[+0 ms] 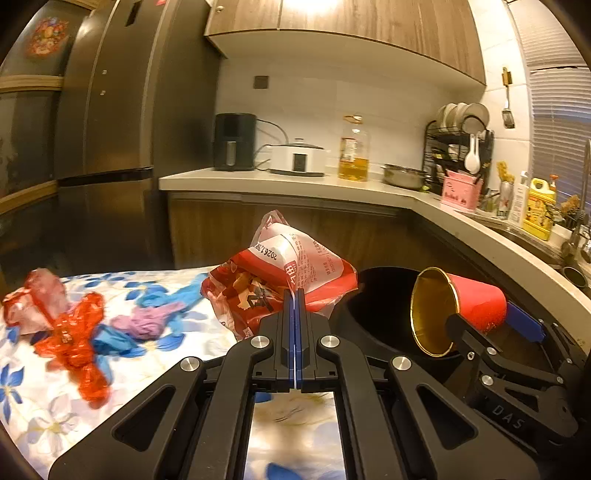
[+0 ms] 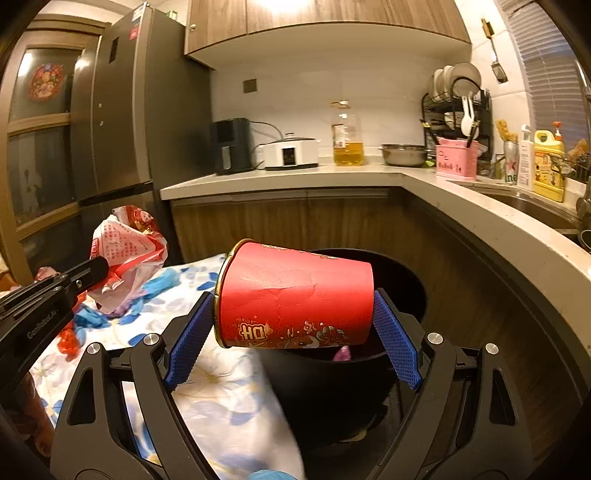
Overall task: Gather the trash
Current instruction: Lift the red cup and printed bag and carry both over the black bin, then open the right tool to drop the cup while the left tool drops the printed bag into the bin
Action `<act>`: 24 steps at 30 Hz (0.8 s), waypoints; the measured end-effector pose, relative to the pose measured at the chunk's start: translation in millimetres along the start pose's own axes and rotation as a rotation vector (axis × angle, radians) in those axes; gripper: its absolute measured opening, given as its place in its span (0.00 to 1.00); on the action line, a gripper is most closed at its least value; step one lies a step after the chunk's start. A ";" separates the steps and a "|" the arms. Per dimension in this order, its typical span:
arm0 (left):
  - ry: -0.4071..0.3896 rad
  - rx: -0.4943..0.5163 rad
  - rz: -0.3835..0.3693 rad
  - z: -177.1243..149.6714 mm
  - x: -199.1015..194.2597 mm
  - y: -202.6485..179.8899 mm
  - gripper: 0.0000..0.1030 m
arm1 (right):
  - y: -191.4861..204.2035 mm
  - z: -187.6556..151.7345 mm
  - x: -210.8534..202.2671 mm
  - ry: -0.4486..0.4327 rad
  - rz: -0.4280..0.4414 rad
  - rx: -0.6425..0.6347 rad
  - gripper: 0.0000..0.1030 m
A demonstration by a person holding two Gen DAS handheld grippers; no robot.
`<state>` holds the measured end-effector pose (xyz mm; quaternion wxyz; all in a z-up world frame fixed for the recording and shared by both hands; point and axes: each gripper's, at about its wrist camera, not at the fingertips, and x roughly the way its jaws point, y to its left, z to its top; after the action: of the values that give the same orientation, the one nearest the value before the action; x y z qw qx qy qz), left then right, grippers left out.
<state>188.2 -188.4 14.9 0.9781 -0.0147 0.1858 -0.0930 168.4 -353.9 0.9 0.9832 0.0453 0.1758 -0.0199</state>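
Left black two-finger gripper (image 1: 295, 299): blue-padded jaws pressed together, nipping a thin edge. Right black two-finger gripper (image 2: 293, 317): jaws spread wide, clamping at both ends

— A home kitchen?
— Clearly. Tall steel fridge (image 2: 110, 122) at left, wood cabinets (image 1: 343, 18) overhead, pale L-shaped countertop (image 2: 280, 181) below.
— Lived in?
— Very. Black air fryer (image 1: 234, 142), white cooker (image 1: 297, 157), big oil bottle (image 1: 354, 151), steel bowl (image 2: 403, 154), dish rack (image 1: 458, 147) stacked with plates, yellow detergent jug (image 2: 549, 166) beside a sink (image 2: 532, 206).
— And nearer?
— Floral tablecloth (image 1: 44, 398), black bin (image 2: 332, 387) right beside.
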 end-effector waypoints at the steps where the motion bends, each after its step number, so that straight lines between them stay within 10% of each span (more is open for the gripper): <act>1: 0.000 0.006 -0.010 -1.2 1.4 -3.9 0.00 | -3.8 1.3 1.7 -0.002 -0.010 0.002 0.81; 24: 0.030 0.072 -0.171 5.8 64.5 -70.5 0.00 | -69.0 18.7 37.3 -0.031 -0.102 0.047 0.82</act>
<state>236.7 -269.8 1.4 0.9635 0.0060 0.1953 -0.1830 206.0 -425.2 -0.3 0.9822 0.0592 0.1620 -0.0746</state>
